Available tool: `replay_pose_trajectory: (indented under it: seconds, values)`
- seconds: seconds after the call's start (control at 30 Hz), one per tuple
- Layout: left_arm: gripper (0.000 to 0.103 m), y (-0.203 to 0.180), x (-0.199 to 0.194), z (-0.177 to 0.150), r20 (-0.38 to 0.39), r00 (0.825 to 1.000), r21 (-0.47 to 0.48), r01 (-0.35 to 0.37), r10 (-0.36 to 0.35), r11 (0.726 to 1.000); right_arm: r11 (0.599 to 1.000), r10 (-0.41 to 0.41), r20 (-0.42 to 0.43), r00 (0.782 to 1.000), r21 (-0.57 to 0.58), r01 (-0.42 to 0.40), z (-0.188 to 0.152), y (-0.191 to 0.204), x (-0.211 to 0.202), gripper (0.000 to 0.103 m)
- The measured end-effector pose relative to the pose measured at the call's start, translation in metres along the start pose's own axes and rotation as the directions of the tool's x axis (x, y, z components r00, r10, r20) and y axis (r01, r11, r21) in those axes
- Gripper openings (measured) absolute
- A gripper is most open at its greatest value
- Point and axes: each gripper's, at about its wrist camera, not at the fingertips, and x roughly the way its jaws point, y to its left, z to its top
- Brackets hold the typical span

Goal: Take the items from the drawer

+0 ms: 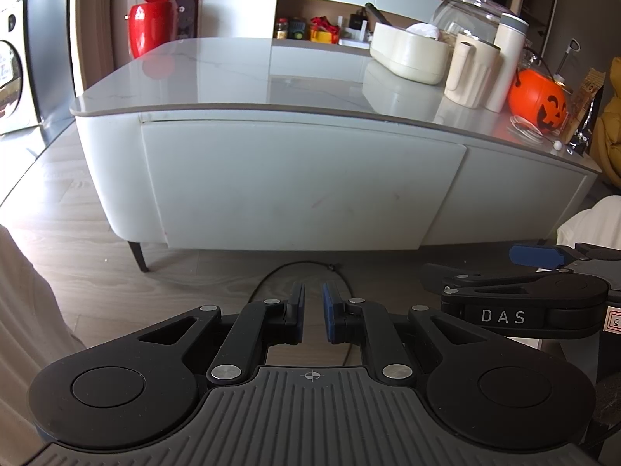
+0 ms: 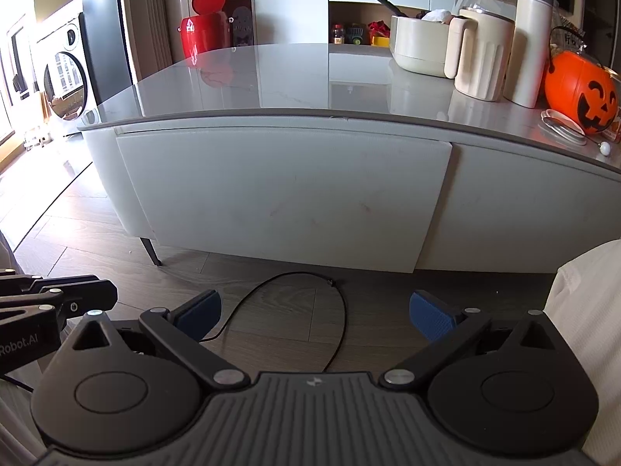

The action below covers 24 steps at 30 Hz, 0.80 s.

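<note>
Left wrist view is filled by a pale grey cabinet with a glossy worktop (image 1: 233,73); its wide drawer (image 1: 302,186) sits flush in the front face at 12 o'clock from both tools, fully pushed in, so whatever lies inside cannot be seen. A dark cabinet leg (image 1: 138,256) stands at the left corner on the wood-plank floor (image 1: 77,240). At 2 o'clock on the worktop stand a cream container (image 1: 407,54), a glass jar with a lid (image 1: 465,11), a cream ribbed jug (image 1: 469,70) and a tall cream flask (image 1: 508,62) just beside it, then an orange pumpkin bucket (image 1: 537,97) near the right edge. A red bin (image 1: 149,19) with its lid up stands beyond the worktop at 11 o'clock, and a washing machine (image 2: 64,81) shows at 9 o'clock in the right wrist view. A thin black cable (image 2: 295,310) loops on the floor between the cabinet and the tools. The left tool (image 1: 313,312) hangs low over the floor, well short of the drawer front, its blue pads drawn nearly together with only a narrow slot between them and nothing in it. The right tool (image 2: 314,314) hangs just beside it at 3 o'clock, its blue pads spread wide apart and empty
</note>
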Motion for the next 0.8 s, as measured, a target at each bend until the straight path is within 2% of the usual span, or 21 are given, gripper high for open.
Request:
replay_pose_trajectory:
  seconds: [0.8]
  values:
    - [0.013,-0.0021,0.0039,-0.003,-0.014,1.0,0.016,0.001,-0.001,1.0,1.0,0.019,-0.002,1.0,-0.018,-0.019,-0.0013,0.0,0.0003,0.103]
